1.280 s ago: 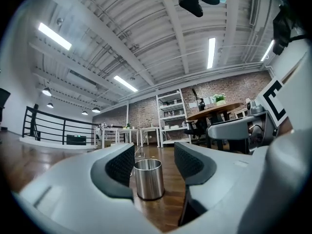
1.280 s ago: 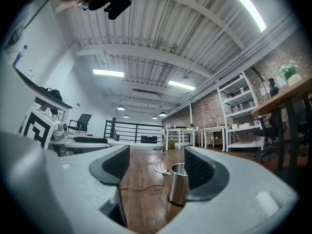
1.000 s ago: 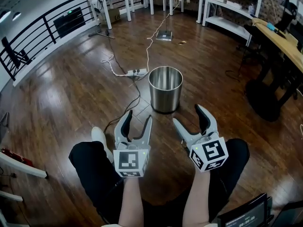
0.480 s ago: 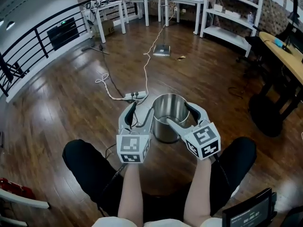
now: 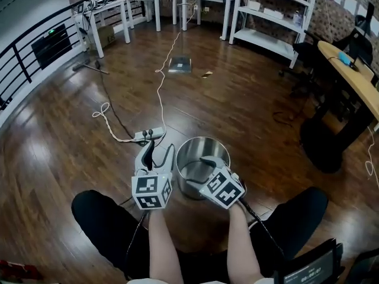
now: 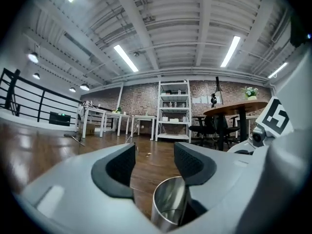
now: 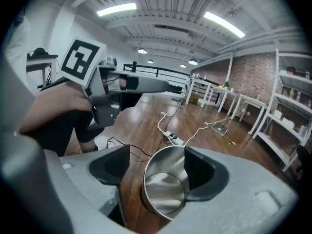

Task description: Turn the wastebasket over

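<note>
**Approach step: wastebasket not yet gripped**

The steel wastebasket [image 5: 203, 158] stands mouth-up on the wooden floor [image 5: 266, 111]. The left gripper [image 5: 160, 154] hovers beside its wall and the right gripper [image 5: 218, 167] over the near rim. Both have jaws apart, holding nothing. Next, I reckon: clamp the rim, then tip.

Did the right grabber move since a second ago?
Yes. The right gripper went forward to the wastebasket. A second ago it was well short of it on the floor; now its open jaws are at the near rim.
</note>
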Demonstrator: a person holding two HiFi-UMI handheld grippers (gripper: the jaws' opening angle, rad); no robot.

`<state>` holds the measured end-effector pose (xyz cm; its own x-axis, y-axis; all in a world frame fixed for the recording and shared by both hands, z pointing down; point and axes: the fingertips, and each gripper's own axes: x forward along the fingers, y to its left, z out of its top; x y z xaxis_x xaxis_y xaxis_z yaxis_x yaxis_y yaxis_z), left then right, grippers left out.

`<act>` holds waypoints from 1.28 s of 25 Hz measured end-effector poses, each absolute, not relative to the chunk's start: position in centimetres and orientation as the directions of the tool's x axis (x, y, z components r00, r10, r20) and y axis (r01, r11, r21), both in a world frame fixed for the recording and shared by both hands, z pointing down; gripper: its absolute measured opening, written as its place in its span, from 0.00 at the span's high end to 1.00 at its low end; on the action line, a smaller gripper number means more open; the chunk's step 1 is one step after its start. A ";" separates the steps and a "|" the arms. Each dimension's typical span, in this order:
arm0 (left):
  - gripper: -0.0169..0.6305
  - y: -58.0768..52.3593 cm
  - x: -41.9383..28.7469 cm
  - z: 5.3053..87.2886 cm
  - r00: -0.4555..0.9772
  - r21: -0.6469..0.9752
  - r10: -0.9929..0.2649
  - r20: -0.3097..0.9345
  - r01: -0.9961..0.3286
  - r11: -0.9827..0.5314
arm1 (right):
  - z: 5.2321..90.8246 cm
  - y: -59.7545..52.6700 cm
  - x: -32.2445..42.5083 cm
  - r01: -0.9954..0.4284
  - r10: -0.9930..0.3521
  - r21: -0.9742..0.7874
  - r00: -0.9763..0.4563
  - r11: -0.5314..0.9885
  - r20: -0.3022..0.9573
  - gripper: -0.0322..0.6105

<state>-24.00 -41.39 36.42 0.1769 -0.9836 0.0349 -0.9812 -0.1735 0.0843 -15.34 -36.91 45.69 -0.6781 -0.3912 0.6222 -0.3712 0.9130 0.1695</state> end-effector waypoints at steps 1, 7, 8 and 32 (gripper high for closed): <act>0.57 -42.0 -24.6 37.4 0.171 0.086 -0.984 0.056 -0.982 -0.166 | 47.0 -37.3 -16.0 -0.366 -0.370 0.146 -0.673 0.919 0.641 0.42; 0.57 -43.6 -28.1 43.9 0.088 0.088 -0.984 0.157 -0.993 -0.074 | 54.7 -38.5 -19.7 -0.335 -0.234 0.007 -0.642 0.942 0.730 0.42; 0.58 -43.5 -28.8 44.8 0.069 0.102 -0.983 0.171 -0.993 -0.052 | 55.9 -38.6 -20.4 -0.329 -0.217 -0.003 -0.628 0.944 0.747 0.42; 0.62 -41.8 -30.1 50.7 0.044 0.162 -0.951 0.305 -0.987 0.006 | 49.0 -46.4 -12.9 -0.522 -0.382 -0.374 -0.839 0.767 0.387 0.87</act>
